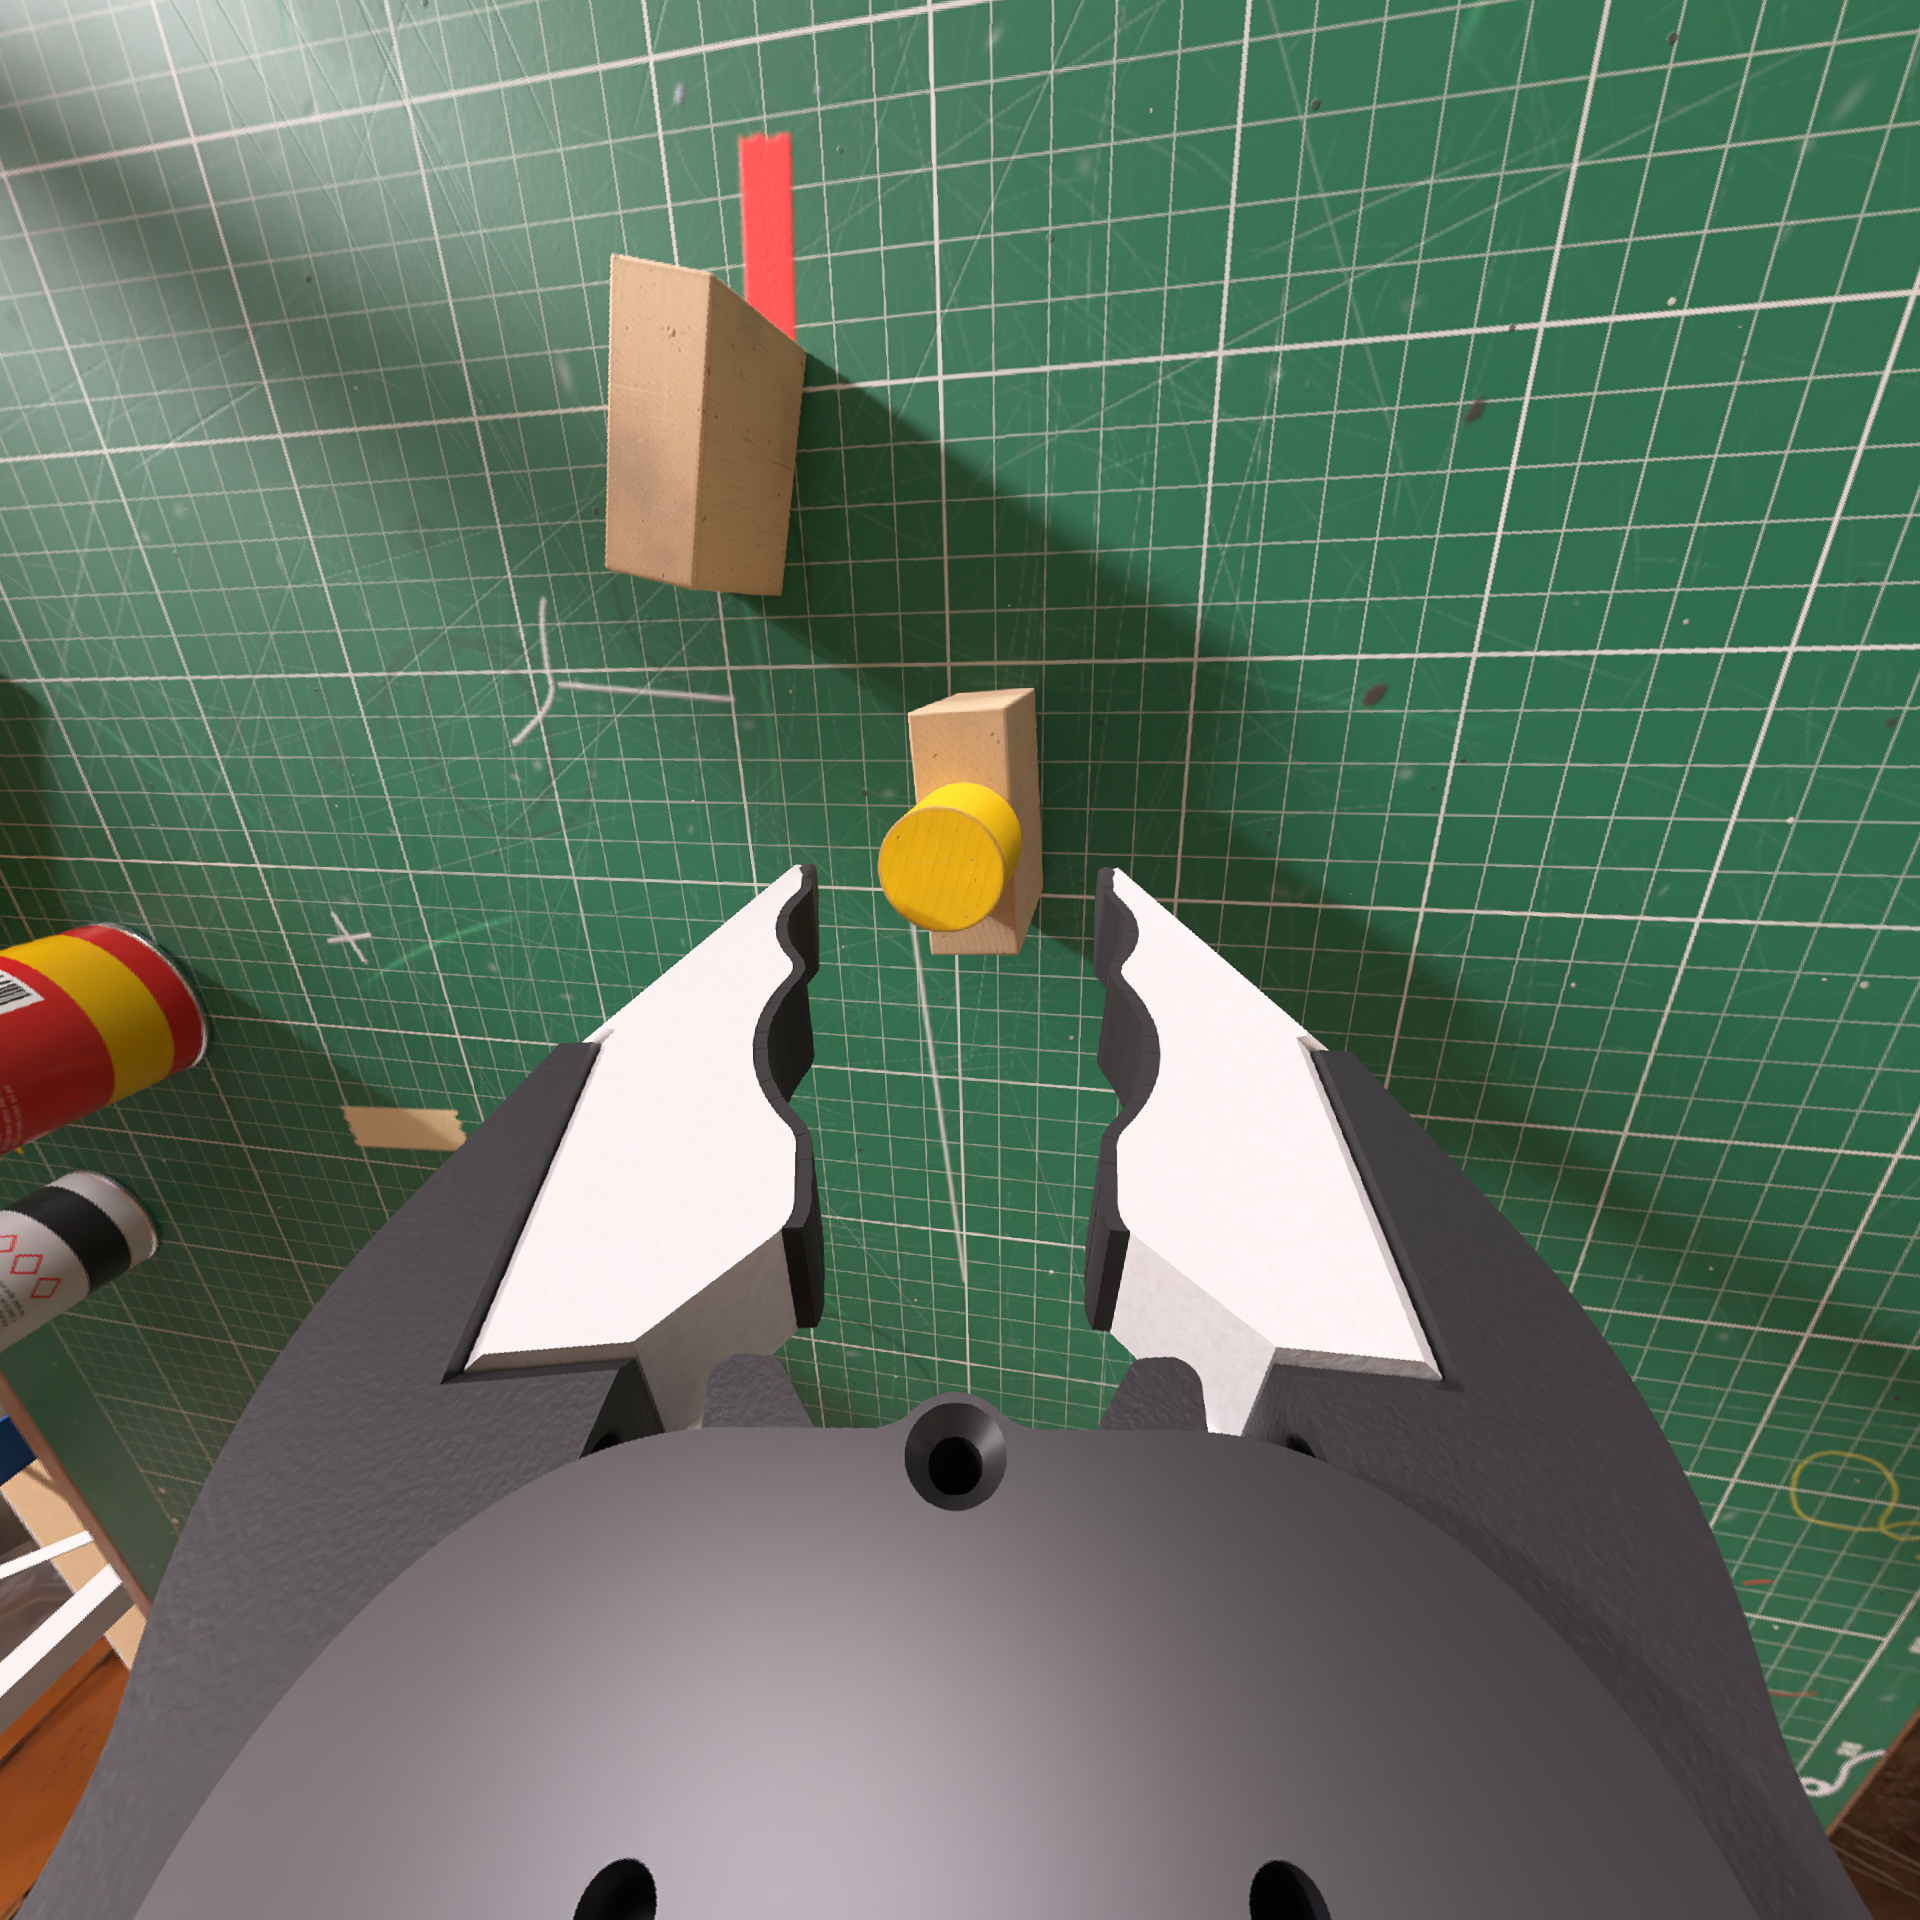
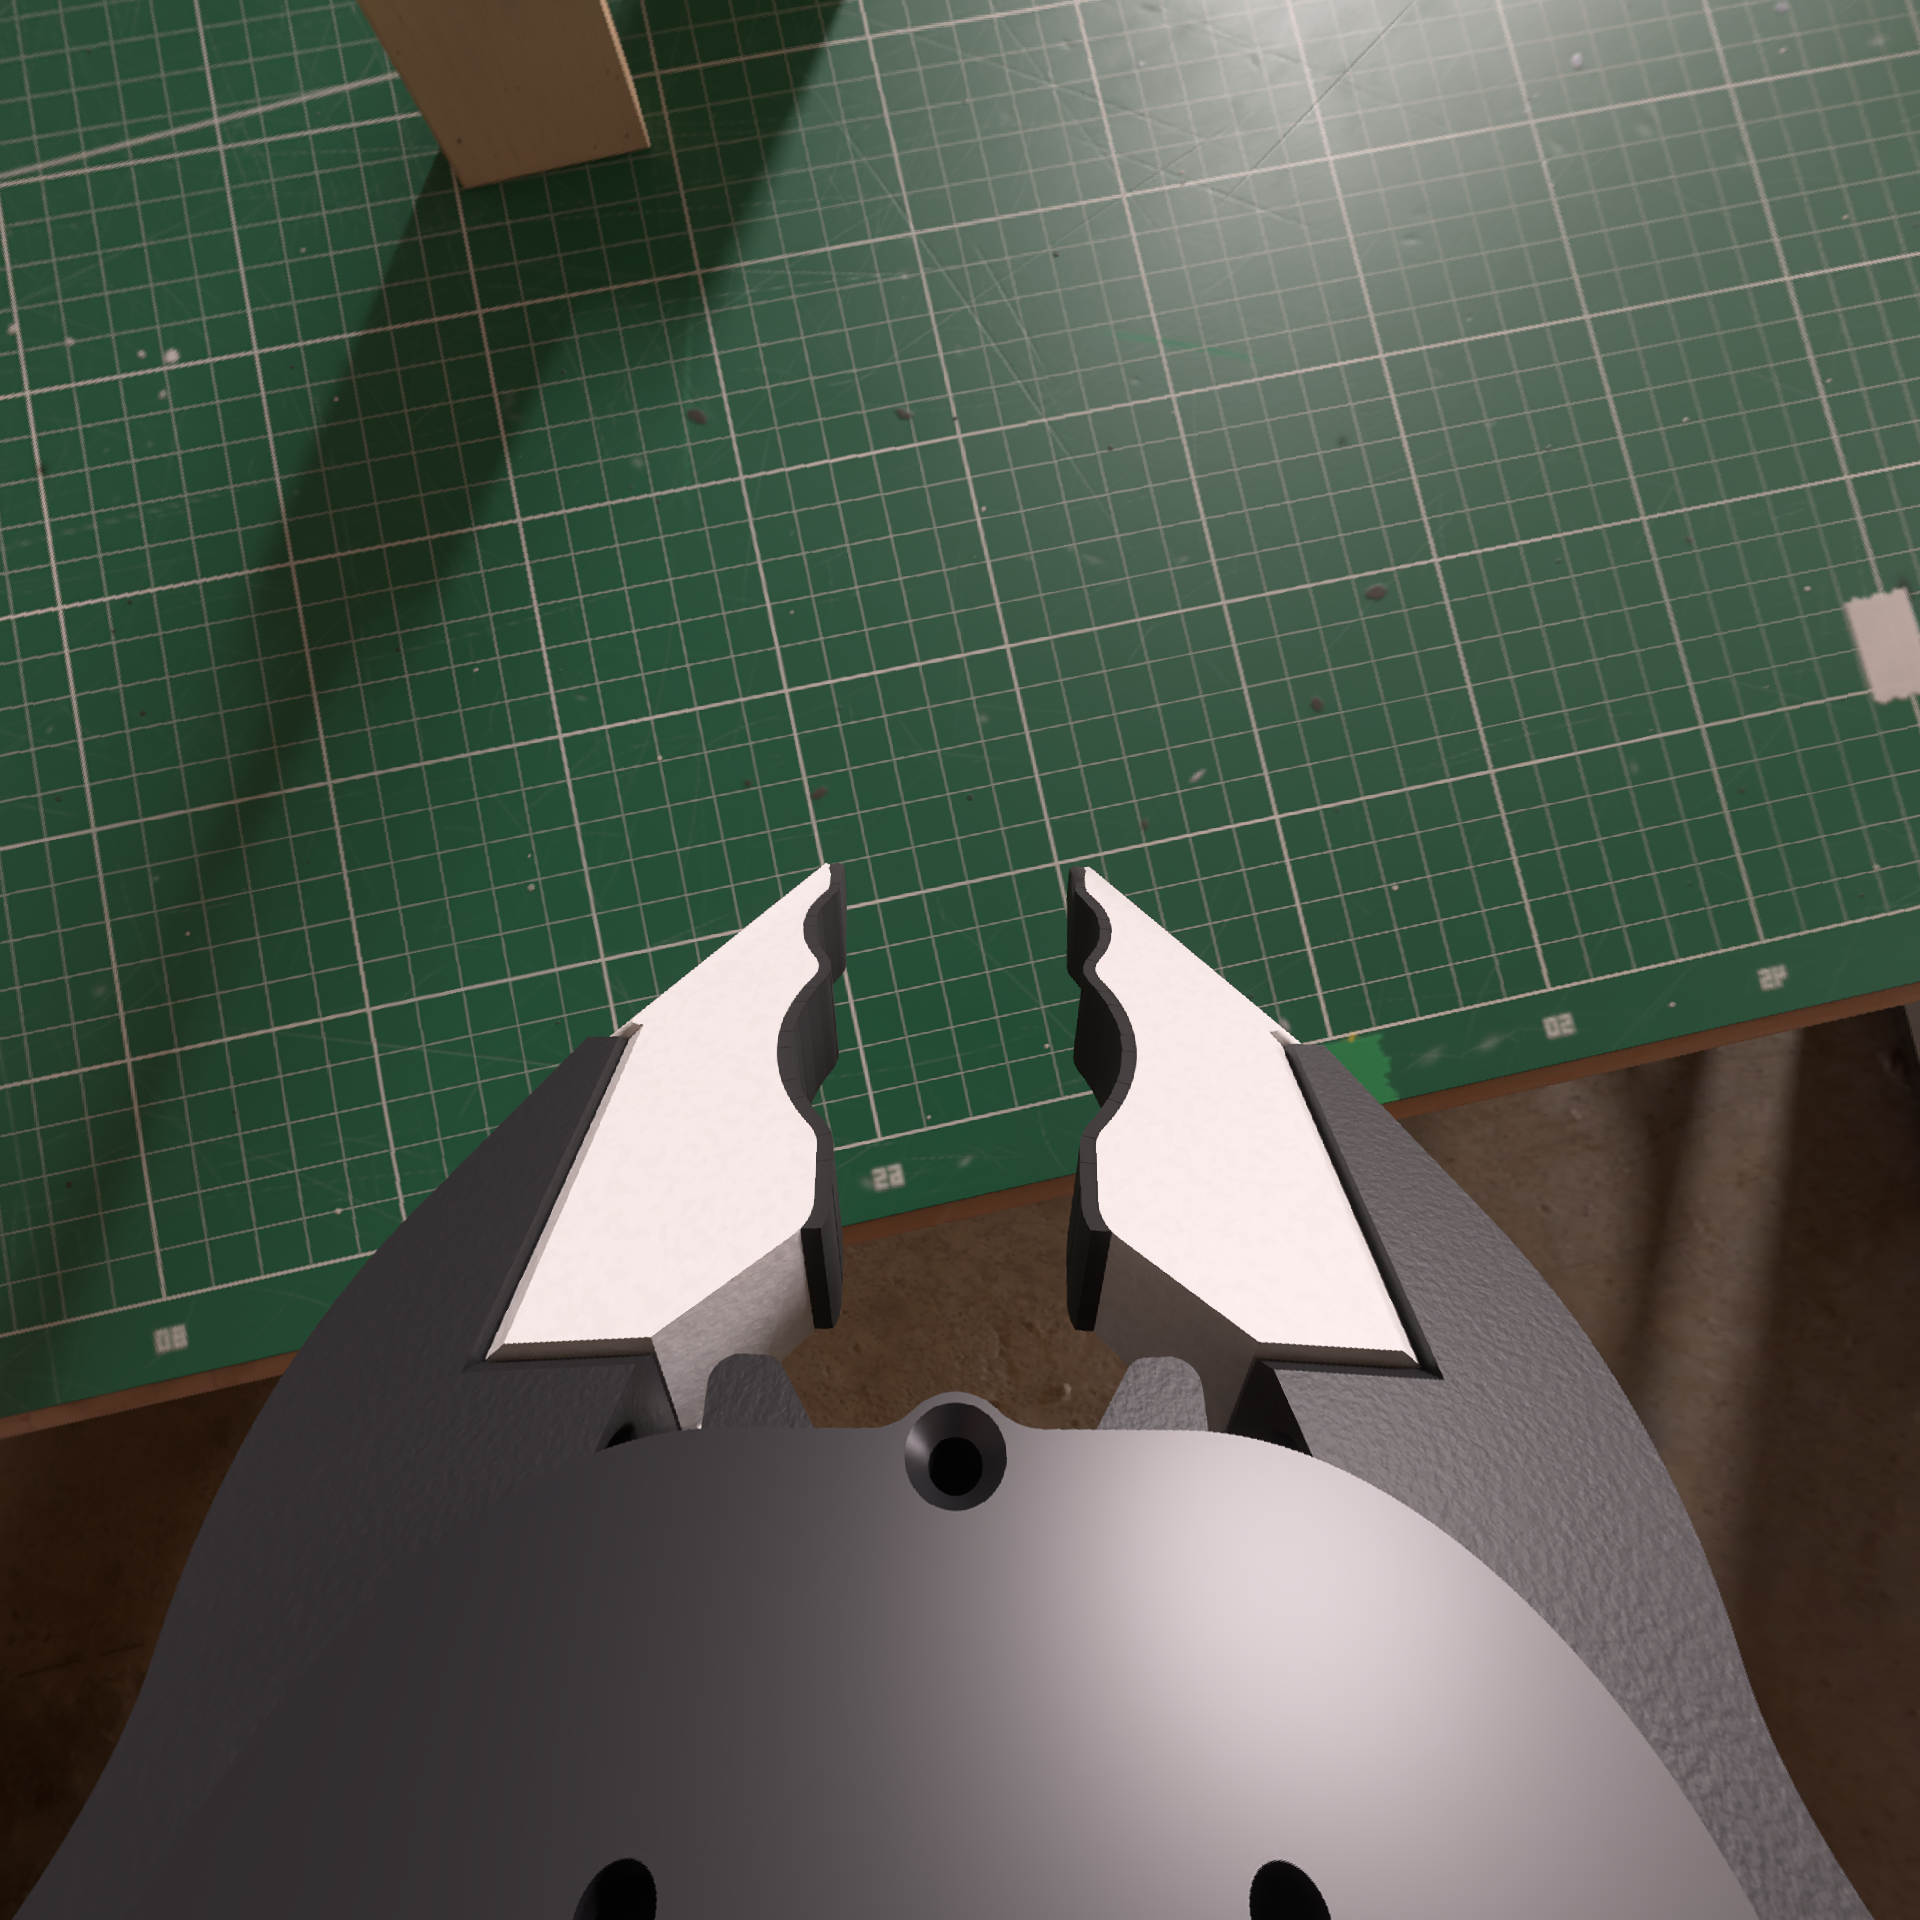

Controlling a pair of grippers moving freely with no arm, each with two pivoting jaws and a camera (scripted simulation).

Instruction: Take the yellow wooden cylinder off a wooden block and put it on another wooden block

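In the left wrist view, a yellow wooden cylinder (image 1: pixel 951 854) stands on a small pale wooden block (image 1: pixel 987 740) on the green cutting mat. A larger pale wooden block (image 1: pixel 698 426) stands farther off to the left. My left gripper (image 1: pixel 956 883) is open and empty, above the mat, with the cylinder just beyond its fingertips. In the right wrist view, my right gripper (image 2: pixel 956 883) is open and empty over the mat near its front edge. A wooden block (image 2: pixel 509 83) shows at the top left of that view.
A red and yellow can (image 1: pixel 88 1023) and a black and white tube (image 1: pixel 68 1242) lie at the left. Red tape (image 1: pixel 767 229) and tan tape (image 1: pixel 403 1127) stick to the mat. The mat's front edge (image 2: pixel 1558 1065) drops to a brown floor.
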